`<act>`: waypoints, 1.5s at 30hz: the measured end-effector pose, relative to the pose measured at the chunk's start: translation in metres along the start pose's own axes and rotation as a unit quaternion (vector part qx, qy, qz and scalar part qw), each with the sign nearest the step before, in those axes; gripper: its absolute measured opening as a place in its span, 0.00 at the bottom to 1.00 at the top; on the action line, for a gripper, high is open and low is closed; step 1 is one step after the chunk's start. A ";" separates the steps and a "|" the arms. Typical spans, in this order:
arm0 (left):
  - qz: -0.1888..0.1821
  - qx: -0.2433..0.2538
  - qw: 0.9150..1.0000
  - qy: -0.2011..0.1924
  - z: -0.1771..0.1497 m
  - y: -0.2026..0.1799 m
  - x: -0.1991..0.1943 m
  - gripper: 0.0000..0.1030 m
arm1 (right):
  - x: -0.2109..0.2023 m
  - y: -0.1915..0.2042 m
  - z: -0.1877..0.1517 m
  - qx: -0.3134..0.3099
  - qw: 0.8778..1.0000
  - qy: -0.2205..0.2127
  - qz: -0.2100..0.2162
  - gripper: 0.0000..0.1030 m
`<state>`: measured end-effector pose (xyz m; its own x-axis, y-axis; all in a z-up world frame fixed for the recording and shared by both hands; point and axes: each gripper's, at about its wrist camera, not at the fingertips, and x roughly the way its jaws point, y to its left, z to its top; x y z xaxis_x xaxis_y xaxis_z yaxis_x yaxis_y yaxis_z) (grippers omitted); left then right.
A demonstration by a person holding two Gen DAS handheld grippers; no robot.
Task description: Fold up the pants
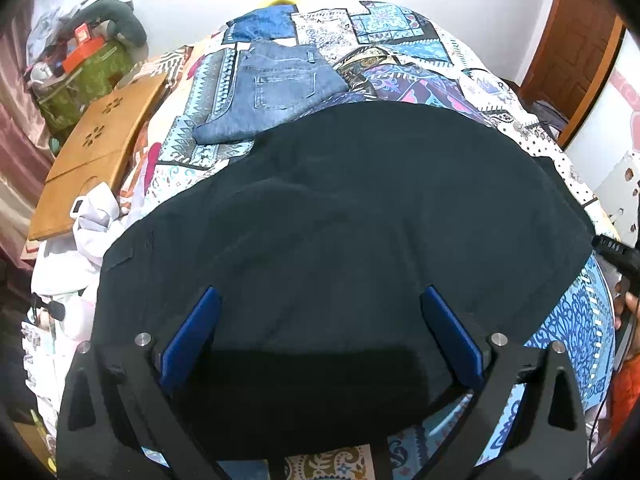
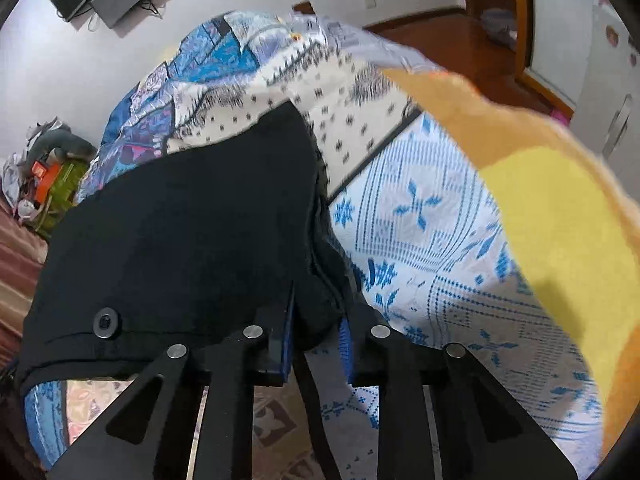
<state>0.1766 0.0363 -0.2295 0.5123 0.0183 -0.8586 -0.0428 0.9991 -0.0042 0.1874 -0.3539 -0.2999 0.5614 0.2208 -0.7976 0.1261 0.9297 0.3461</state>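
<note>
1. Fingers: the blue-padded fingers [image 2: 289,336] of the right gripper [image 2: 316,340] are clenched on a bunched edge of the black fabric pants [image 2: 180,216], the cloth pinched between both pads. The blue pads [image 1: 192,332] of the left gripper [image 1: 320,336] stand wide apart, released, with the pants beneath them and nothing grasped.
2. Task object: the black pants [image 1: 340,220] lie spread flat across the near half of the bed, reaching its near edge. A round black button [image 2: 106,323] sits on the waistband, left of the right gripper in the right wrist view.
3. Support: a patchwork bedspread of blue, white and purple printed panels [image 1: 400,28] covers the bed; its white-and-blue section [image 2: 420,220] lies bare just right of the pinched edge.
4. Other garment: a folded pair of light-blue denim jeans [image 1: 272,92] rests toward the far edge of the bed, just beyond the black pants.
5. Surroundings: a tan wooden board with flower-shaped cut-outs [image 1: 100,152] lies at the bed's left edge, crumpled white cloth [image 1: 96,220] near it.
6. A blurred yellow-orange fabric [image 2: 560,220] fills the right side of the right wrist view.
</note>
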 end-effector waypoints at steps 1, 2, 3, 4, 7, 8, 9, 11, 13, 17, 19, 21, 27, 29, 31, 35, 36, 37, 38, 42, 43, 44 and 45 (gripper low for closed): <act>0.001 0.001 1.000 -0.001 0.000 0.000 -0.001 0.99 | -0.007 0.003 0.003 -0.004 1.000 -0.010 -0.001 0.16; 0.001 0.001 1.000 -0.003 0.000 0.001 -0.003 0.99 | -0.015 0.006 0.007 -0.008 1.000 -0.020 -0.001 0.16; 0.002 0.000 1.000 -0.005 0.001 0.002 -0.004 0.99 | -0.024 0.008 0.010 -0.012 0.999 -0.030 -0.001 0.15; 0.002 0.000 1.000 -0.007 0.001 0.003 -0.006 0.99 | -0.033 0.010 0.014 -0.015 0.999 -0.040 0.002 0.15; 0.004 -0.001 1.000 -0.020 0.003 0.006 -0.013 0.99 | -0.062 0.021 0.029 -0.027 0.997 -0.072 0.015 0.15; 0.003 -0.003 1.000 -0.025 0.004 0.007 -0.016 0.99 | -0.073 0.026 0.034 -0.032 0.996 -0.085 0.019 0.15; 0.000 -0.006 0.999 -0.032 0.006 0.008 -0.019 0.99 | -0.082 0.033 0.039 -0.040 0.994 -0.097 0.024 0.15; 0.000 -0.007 0.999 -0.044 0.008 0.010 -0.027 0.99 | -0.099 0.050 0.051 -0.055 0.991 -0.115 0.039 0.15; 0.006 -0.006 0.998 -0.059 0.010 0.012 -0.035 0.99 | -0.114 0.069 0.061 -0.070 0.987 -0.130 0.058 0.15; 0.011 -0.005 0.996 -0.084 0.011 0.018 -0.051 0.99 | -0.134 0.116 0.078 -0.110 0.978 -0.149 0.099 0.15; 0.009 -0.010 0.996 -0.093 0.011 0.023 -0.057 0.99 | -0.137 0.141 0.083 -0.128 0.973 -0.151 0.121 0.15; 0.008 -0.015 0.995 -0.102 0.010 0.028 -0.063 0.99 | -0.138 0.165 0.085 -0.149 0.967 -0.152 0.138 0.15; 0.009 -0.033 0.993 -0.115 0.004 0.045 -0.072 0.99 | -0.128 0.249 0.072 -0.223 0.946 -0.130 0.195 0.15; 0.010 -0.039 0.992 -0.116 0.001 0.051 -0.073 0.99 | -0.120 0.266 0.064 -0.240 0.941 -0.115 0.210 0.15; 0.016 -0.043 0.992 -0.117 -0.002 0.057 -0.075 0.99 | -0.104 0.292 0.048 -0.261 0.935 -0.100 0.218 0.15; 0.024 -0.051 0.992 -0.112 -0.008 0.067 -0.075 0.99 | -0.063 0.322 0.011 -0.292 0.927 -0.034 0.235 0.15; 0.026 -0.054 0.992 -0.111 -0.010 0.070 -0.075 0.99 | -0.055 0.327 0.002 -0.300 0.925 -0.019 0.235 0.15; 0.027 -0.055 0.992 -0.110 -0.011 0.071 -0.075 0.99 | -0.045 0.331 -0.010 -0.310 0.922 -0.001 0.232 0.15; 0.029 -0.057 0.992 -0.109 -0.012 0.073 -0.075 0.99 | -0.036 0.335 -0.021 -0.318 0.920 0.015 0.229 0.15; 0.035 -0.061 0.992 -0.107 -0.013 0.077 -0.074 0.99 | -0.005 0.335 -0.059 -0.339 0.913 0.072 0.215 0.16; 0.036 -0.061 0.992 -0.107 -0.013 0.077 -0.074 0.99 | 0.001 0.335 -0.065 -0.342 0.912 0.085 0.211 0.19; 0.037 -0.061 0.992 -0.107 -0.011 0.076 -0.073 0.99 | 0.004 0.334 -0.070 -0.342 0.911 0.096 0.212 0.19; 0.037 -0.061 0.992 -0.108 -0.011 0.076 -0.073 0.99 | 0.007 0.332 -0.072 -0.341 0.910 0.106 0.212 0.21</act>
<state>0.1260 0.1106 -0.1728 0.6747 0.1121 -0.7295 -0.1830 0.9829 -0.0182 0.1745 -0.0226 -0.2261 0.2625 0.5865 -0.7662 -0.6428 0.6985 0.3144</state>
